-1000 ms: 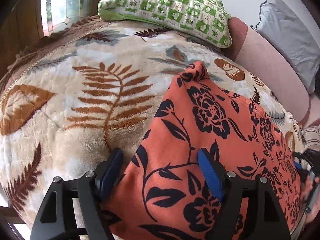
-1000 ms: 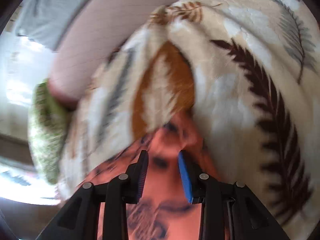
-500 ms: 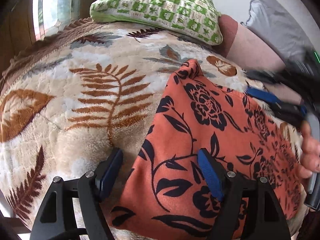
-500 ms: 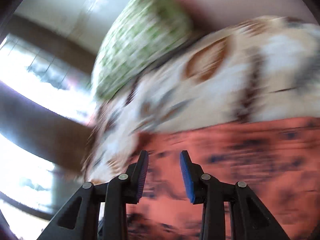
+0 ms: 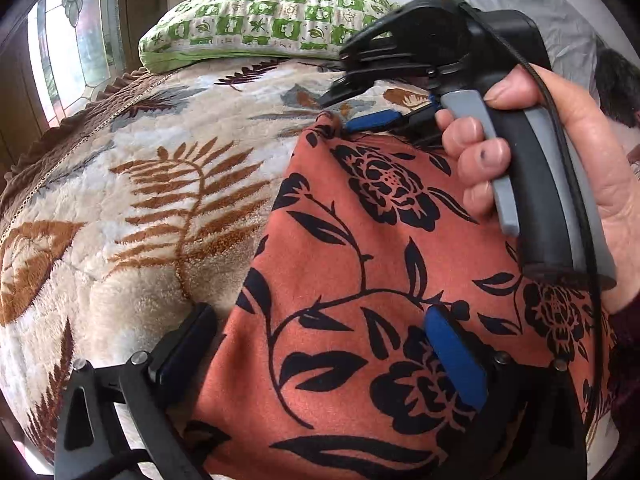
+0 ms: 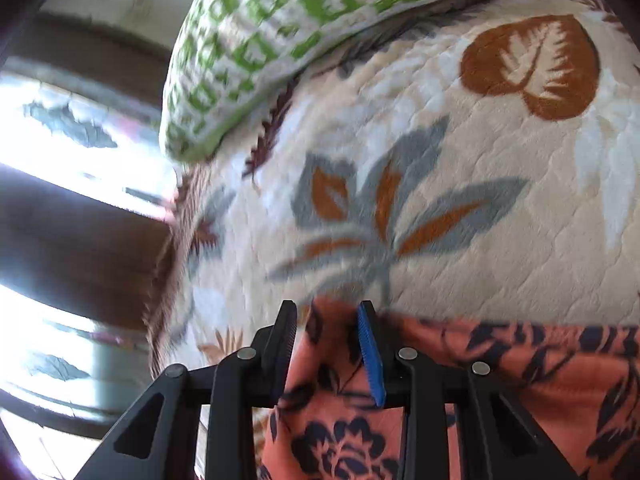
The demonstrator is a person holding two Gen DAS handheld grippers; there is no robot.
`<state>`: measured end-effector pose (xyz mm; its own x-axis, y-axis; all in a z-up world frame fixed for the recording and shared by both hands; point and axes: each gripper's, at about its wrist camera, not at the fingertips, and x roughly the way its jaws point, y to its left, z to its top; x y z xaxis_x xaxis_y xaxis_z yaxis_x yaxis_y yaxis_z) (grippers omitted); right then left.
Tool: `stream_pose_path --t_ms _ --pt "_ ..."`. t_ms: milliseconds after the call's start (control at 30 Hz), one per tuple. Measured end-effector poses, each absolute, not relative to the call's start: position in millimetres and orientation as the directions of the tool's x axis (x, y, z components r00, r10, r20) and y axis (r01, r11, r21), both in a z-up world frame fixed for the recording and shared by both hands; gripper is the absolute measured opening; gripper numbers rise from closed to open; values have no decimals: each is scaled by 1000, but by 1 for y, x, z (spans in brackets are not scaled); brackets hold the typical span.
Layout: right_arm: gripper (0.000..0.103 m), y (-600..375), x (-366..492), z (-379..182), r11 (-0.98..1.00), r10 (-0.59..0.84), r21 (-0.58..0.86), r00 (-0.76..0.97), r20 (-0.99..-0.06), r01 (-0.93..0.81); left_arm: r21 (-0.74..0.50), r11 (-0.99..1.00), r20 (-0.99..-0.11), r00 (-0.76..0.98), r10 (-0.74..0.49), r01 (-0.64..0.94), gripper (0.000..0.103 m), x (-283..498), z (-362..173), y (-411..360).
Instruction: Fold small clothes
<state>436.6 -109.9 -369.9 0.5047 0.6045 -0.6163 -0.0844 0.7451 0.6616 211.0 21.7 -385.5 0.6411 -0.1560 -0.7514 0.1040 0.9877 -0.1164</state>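
Two grippers: both sit at one orange cloth on a bed.
Cloth: the orange cloth [image 5: 360, 280] with black flowers lies flat on a fleece blanket [image 5: 132, 208]; its near corner reaches the blanket's near edge, and its far corner points toward the pillow.
Left gripper: the left gripper [image 5: 320, 344] has its fingers wide apart across the cloth's near corner, one finger over the blanket, the other over the cloth, gripping nothing.
Right gripper: the right gripper [image 6: 326, 344] is at the cloth's far corner, fingers partly apart with the corner's tip between them; I cannot tell whether they touch it.
Right hand: a hand [image 5: 560, 184] wraps the right gripper's handle, above the cloth's far side.
Pillow: a green and white checked pillow [image 5: 272, 20] rests at the blanket's far edge.
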Motion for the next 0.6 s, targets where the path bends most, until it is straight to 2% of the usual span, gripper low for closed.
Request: stream_pose_path --t_ms 100,200,333,433,533,600 --pt "35 -137 422 -358 718 608 691 558 -564 -83 -113 988 -753 640 -154 104 103 212 -386 22" --pt "35 -161 399 -345 725 599 683 573 -560 -90 -109 989 -755 639 -149 101 103 212 -386 21" --pt "35 -185 368 -347 774 552 629 562 -616 -72 -108 990 -756 639 -142 92 103 211 -385 19" --pt "35 -218 355 -364 797 490 603 560 -668 22 -105 991 -753 644 -135 85 103 208 -385 18" --pt "35 -256 347 -383 778 452 617 579 -679 117 -99 992 -747 653 -127 79 103 207 -386 17" --pt "35 -281 337 -389 740 462 656 600 -653 144 -96 992 -744 657 -123 78 103 206 -386 17"
